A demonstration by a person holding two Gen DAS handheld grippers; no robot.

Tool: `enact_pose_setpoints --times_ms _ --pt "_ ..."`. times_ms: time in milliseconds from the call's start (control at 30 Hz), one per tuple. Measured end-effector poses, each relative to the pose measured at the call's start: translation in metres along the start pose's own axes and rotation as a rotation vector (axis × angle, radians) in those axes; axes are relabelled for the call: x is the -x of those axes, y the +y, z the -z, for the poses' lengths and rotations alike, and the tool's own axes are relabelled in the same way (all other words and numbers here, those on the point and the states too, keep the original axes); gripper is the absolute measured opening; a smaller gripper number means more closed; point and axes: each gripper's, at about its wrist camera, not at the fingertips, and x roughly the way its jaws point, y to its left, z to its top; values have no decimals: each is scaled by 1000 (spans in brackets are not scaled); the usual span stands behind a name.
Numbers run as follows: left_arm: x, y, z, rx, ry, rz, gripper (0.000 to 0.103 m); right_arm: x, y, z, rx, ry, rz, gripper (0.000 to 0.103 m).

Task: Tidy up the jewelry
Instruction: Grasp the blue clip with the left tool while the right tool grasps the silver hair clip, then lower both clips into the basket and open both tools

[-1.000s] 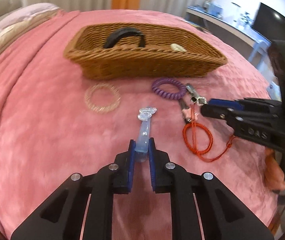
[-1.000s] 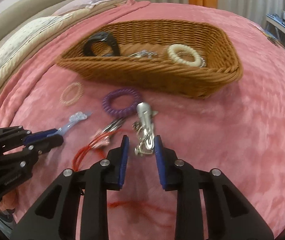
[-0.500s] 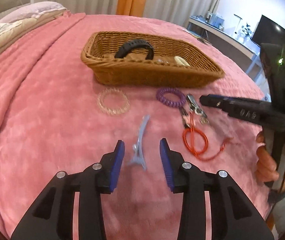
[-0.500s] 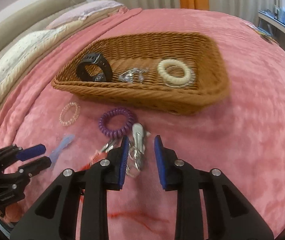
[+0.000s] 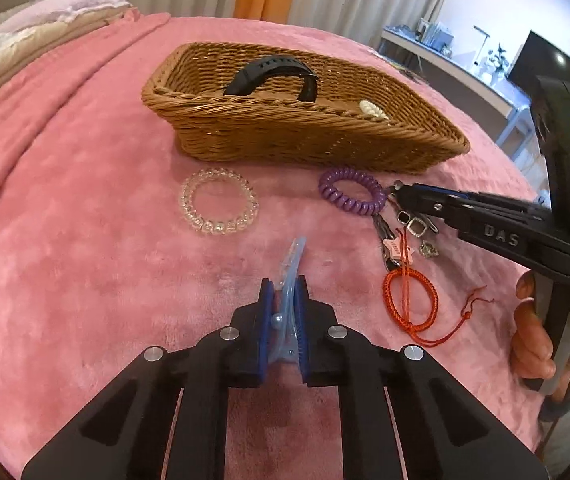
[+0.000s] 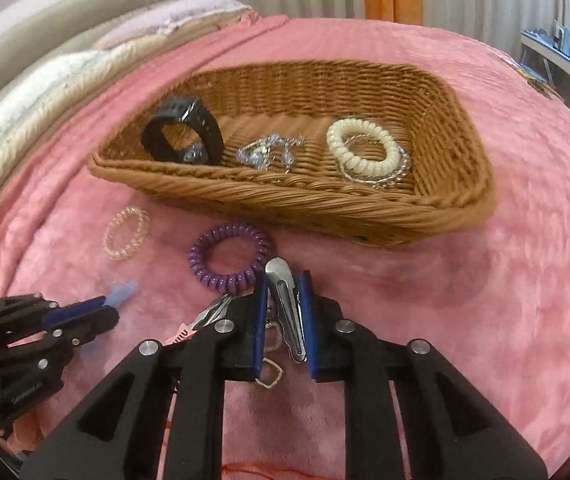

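Observation:
A wicker basket (image 5: 365, 148) (image 6: 325, 204) stands on the pink blanket and holds a black watch (image 6: 183, 136), a silver chain (image 6: 269, 152) and a cream coil bracelet (image 6: 363, 152). My left gripper (image 5: 284, 286) is shut on a light blue hair clip (image 5: 291, 268) low over the blanket. My right gripper (image 6: 283, 280) is shut on a silver hair clip (image 6: 285, 300) with dangling charms, just in front of the basket; it also shows in the left wrist view (image 5: 405, 196). A purple coil tie (image 5: 351, 196) (image 6: 231, 258), a clear bead bracelet (image 5: 219, 206) (image 6: 127, 232) and an orange cord bracelet (image 5: 409, 304) lie on the blanket.
Another clip with a pink star tag (image 5: 391, 246) lies beside the orange cord. Pillows (image 6: 45, 92) sit at the far left of the bed. A desk and a dark screen (image 5: 533, 68) stand beyond the bed's right edge.
My left gripper, open around the blue clip half a second ago, has shut on it. My right gripper has closed on the silver clip and moved up toward the basket.

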Motion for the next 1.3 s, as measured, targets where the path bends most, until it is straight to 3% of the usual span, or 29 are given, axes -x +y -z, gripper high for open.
enact_pose_setpoints --times_ms 267,333,500,633,767,800,967,1033,1100,1300 --pt "1 1 4 5 -24 17 9 27 -28 14 -114 -49 -64 14" --pt "1 1 5 4 -27 18 9 34 -35 21 -135 -51 -47 14" --pt "2 0 7 -5 -33 9 9 35 -45 36 -155 -6 92 14" --pt "3 -2 10 -11 -38 9 9 32 -44 43 -132 31 110 17" --pt "3 0 10 -11 -41 23 9 37 -37 54 -77 38 90 43" --pt "4 1 10 -12 -42 26 9 38 -37 55 -70 31 109 45" --pt "4 0 9 -19 -45 25 9 33 -44 49 -93 28 132 44" --pt "4 -1 10 -21 -46 24 9 29 -43 45 -78 32 151 36" --pt "5 -2 10 -25 -49 24 9 26 -37 43 -43 36 160 18" --pt "17 -12 12 -74 -99 40 9 44 -24 45 8 -17 129 18"
